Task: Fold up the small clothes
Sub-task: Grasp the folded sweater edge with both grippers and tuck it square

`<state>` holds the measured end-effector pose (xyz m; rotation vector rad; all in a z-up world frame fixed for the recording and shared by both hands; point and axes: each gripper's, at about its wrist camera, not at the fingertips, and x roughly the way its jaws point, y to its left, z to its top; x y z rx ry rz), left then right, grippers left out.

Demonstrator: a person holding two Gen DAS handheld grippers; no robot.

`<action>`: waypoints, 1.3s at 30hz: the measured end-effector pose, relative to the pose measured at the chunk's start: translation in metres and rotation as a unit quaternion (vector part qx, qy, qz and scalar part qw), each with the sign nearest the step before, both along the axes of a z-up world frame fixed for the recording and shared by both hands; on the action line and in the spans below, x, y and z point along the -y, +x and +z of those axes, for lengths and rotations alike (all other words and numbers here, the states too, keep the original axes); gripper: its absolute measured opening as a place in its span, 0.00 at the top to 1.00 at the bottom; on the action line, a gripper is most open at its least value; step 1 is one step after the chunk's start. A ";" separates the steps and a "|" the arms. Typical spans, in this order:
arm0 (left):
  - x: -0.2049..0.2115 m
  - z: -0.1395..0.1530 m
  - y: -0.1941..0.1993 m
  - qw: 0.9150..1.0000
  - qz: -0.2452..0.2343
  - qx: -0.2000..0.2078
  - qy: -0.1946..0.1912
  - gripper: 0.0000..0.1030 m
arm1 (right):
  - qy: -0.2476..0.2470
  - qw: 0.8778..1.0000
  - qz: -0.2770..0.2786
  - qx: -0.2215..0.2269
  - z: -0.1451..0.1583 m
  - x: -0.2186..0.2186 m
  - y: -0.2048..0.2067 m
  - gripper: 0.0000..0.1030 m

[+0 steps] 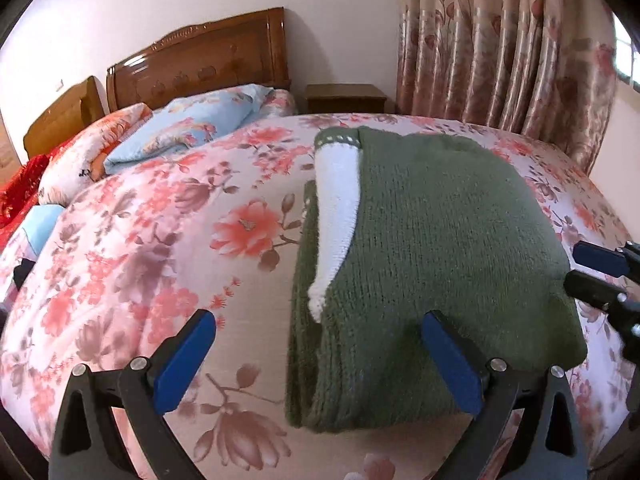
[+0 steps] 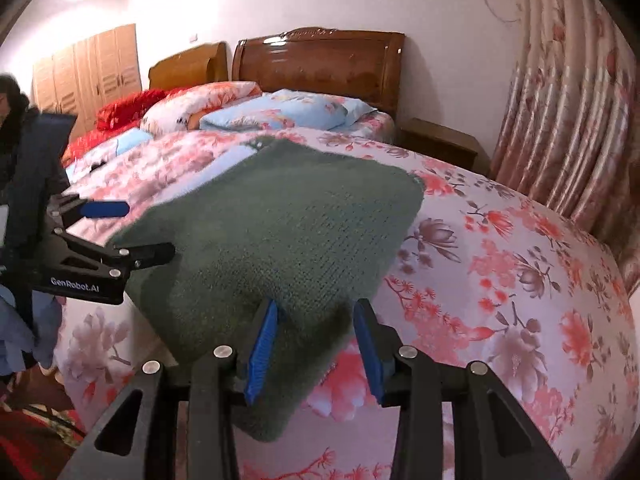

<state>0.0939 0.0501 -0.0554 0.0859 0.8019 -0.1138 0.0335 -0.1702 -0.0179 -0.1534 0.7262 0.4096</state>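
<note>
Sweater (image 1: 436, 240) lies folded on the floral bedspread (image 1: 160, 248), below the pillows (image 1: 192, 128).
Fold looks near done; left gripper (image 1: 320, 360) gapes wide over its near-left edge; right gripper (image 2: 316, 344) stands half-open astride the near corner, pads not pinching; next, probably a last tidy or release.

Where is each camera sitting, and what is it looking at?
Left wrist: rides on the left claw, looking down over the green sweater on the flowery bedspread; its open blue fingers show.
Right wrist: rides on the right claw, facing the headboard; its fingers straddle the sweater's corner.
Both views share the sweater, bedspread, headboard and each other's claw.
</note>
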 end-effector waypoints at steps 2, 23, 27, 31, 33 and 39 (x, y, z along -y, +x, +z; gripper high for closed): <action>-0.003 0.001 -0.003 1.000 0.000 0.001 -0.002 0.00 | 0.033 0.999 -0.006 -0.007 0.001 0.010 -0.003 0.61; -0.006 -0.025 0.063 0.963 -0.047 -0.139 -0.224 0.00 | 0.240 0.957 -0.041 -0.155 -0.034 0.045 0.040 0.50; 0.019 -0.021 0.070 0.966 -0.057 -0.132 -0.213 0.00 | 0.248 0.957 -0.034 -0.146 -0.032 0.056 0.043 0.59; 0.050 -0.018 0.087 0.968 -0.069 -0.129 -0.204 0.00 | 0.252 0.957 -0.055 -0.137 -0.028 0.077 0.045 0.63; 0.057 -0.021 0.092 0.966 -0.070 -0.131 -0.210 0.00 | 0.237 0.961 -0.067 -0.129 -0.024 0.086 0.049 0.63; 0.050 0.017 0.074 0.989 -0.019 -0.043 -0.142 0.00 | 0.155 0.979 -0.087 -0.097 -0.005 0.087 0.052 0.63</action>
